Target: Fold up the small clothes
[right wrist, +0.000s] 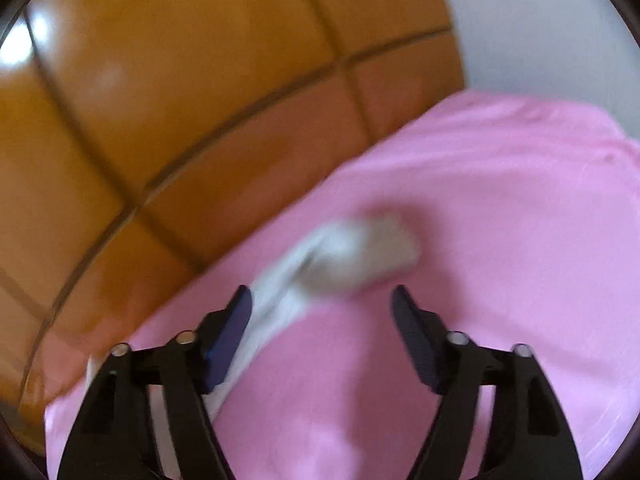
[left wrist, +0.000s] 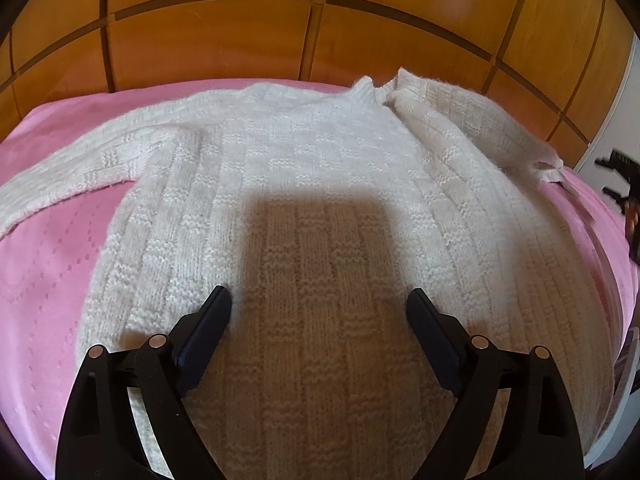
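A small white knitted sweater (left wrist: 320, 168) lies flat on a pink bedspread (left wrist: 52, 280), its collar (left wrist: 372, 88) toward the wooden headboard. One sleeve (left wrist: 80, 164) stretches out to the left; the other sleeve (left wrist: 472, 124) lies along the right side. My left gripper (left wrist: 319, 298) hovers open over the sweater's lower body, with only its shadow between the fingers. In the blurred right wrist view, my right gripper (right wrist: 322, 294) stands open over the bedspread (right wrist: 480, 220). The sleeve's cuff end (right wrist: 352, 252) lies just ahead, and the sleeve runs back along the left finger (right wrist: 236, 320).
A glossy wooden panelled headboard (left wrist: 280, 32) stands right behind the bed and fills the left of the right wrist view (right wrist: 140, 100). A white wall (right wrist: 540, 20) is at the right. A black object (left wrist: 618, 184) shows at the left wrist view's right edge, beyond the bed.
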